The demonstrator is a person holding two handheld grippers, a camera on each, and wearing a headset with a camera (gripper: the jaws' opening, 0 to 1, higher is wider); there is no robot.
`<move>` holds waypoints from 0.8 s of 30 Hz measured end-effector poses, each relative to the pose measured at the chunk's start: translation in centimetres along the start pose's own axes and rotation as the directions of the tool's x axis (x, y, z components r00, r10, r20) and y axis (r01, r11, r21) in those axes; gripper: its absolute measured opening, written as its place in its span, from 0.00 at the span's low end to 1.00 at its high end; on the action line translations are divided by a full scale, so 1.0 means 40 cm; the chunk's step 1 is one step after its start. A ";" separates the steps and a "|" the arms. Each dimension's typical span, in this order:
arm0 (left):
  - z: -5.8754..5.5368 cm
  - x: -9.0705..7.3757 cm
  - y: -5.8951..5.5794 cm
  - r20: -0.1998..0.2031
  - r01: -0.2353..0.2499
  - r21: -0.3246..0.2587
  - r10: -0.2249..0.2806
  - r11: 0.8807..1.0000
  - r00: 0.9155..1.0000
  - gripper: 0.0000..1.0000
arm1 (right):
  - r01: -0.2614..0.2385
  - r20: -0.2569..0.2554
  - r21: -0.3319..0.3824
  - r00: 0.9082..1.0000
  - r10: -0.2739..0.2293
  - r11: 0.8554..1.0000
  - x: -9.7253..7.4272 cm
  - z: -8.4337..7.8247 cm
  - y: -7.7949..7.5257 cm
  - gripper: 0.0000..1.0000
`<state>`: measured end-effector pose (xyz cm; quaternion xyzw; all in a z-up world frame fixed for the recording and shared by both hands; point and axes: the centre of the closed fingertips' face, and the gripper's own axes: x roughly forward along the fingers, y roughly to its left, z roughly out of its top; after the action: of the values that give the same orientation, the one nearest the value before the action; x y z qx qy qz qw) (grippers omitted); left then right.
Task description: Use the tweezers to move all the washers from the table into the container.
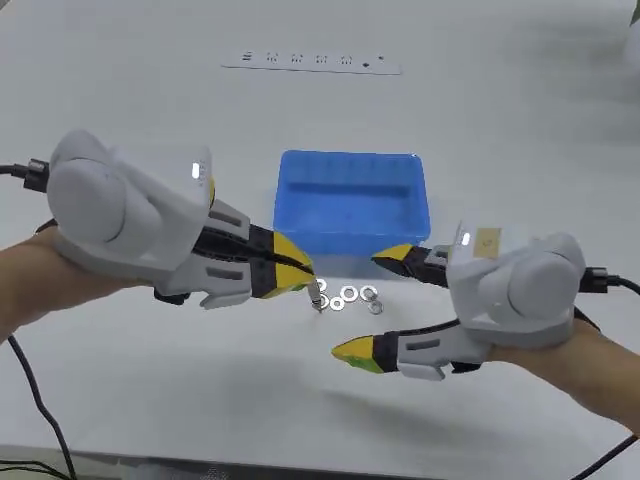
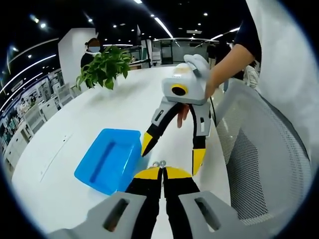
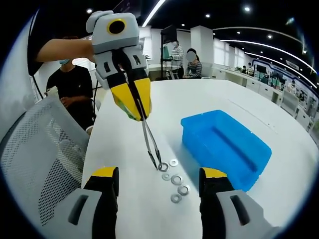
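Left claw (image 1: 300,272) is clenched on the tweezers (image 3: 147,135), its yellow tips pressed together around their upper end. The tweezers slant down from it to the white counter (image 1: 200,400). In the right gripper view their points meet the rim of the nearest ring in the group of washers (image 3: 175,180); it cannot be told whether that one is pinched or only touched. The washers lie flat on the counter in a loose cluster, about six counted in the right gripper view, some touching one another. All of them are outside the container (image 1: 350,205), just in front of its near wall. The container is blue, rectangular, open-topped and sits upright. Right claw (image 1: 365,305) is released, jaws spread wide with no grip on anything. In the head view one of its tips sits near the container's front right corner and the other lower, toward the person, with the cluster roughly between the two. The claws face each other across the washers, the left coming in from the left side and the right from the right. Each is held in a bare hand, and a cable trails from the back of each. A thin strip with printed marks (image 1: 310,62) lies on the counter beyond the container, well apart from it. A mesh-backed chair (image 3: 40,154) stands beside the counter's edge. A leafy plant (image 2: 104,67) sits at the far end of the counter in the left gripper view. Several people (image 3: 75,84) are in the room behind.
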<state>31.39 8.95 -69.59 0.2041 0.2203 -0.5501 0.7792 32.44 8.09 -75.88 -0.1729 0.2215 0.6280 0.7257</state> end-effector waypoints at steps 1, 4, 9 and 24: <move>0.000 0.001 0.000 -0.002 0.003 0.002 -0.003 1.000 1.000 0.05 | -0.008 0.001 -0.001 1.000 0.008 1.000 0.007 0.004 0.000 0.63; 0.003 0.004 -0.002 -0.005 0.010 0.009 -0.010 1.000 1.000 0.05 | -0.028 0.002 -0.008 1.000 0.028 1.000 0.026 0.011 0.001 0.56; 0.004 0.008 0.000 0.000 0.011 0.004 -0.011 1.000 1.000 0.05 | -0.068 -0.019 -0.026 0.998 0.068 0.997 0.050 0.007 0.012 0.47; 0.007 0.019 -0.003 -0.003 0.030 0.000 -0.030 1.000 1.000 0.05 | -0.129 -0.037 -0.081 0.991 0.126 0.988 0.072 0.014 0.027 0.20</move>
<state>31.55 8.18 -69.79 0.2016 0.2248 -0.5613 0.7706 31.75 10.95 -76.91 -0.1983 0.2172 0.6790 0.6727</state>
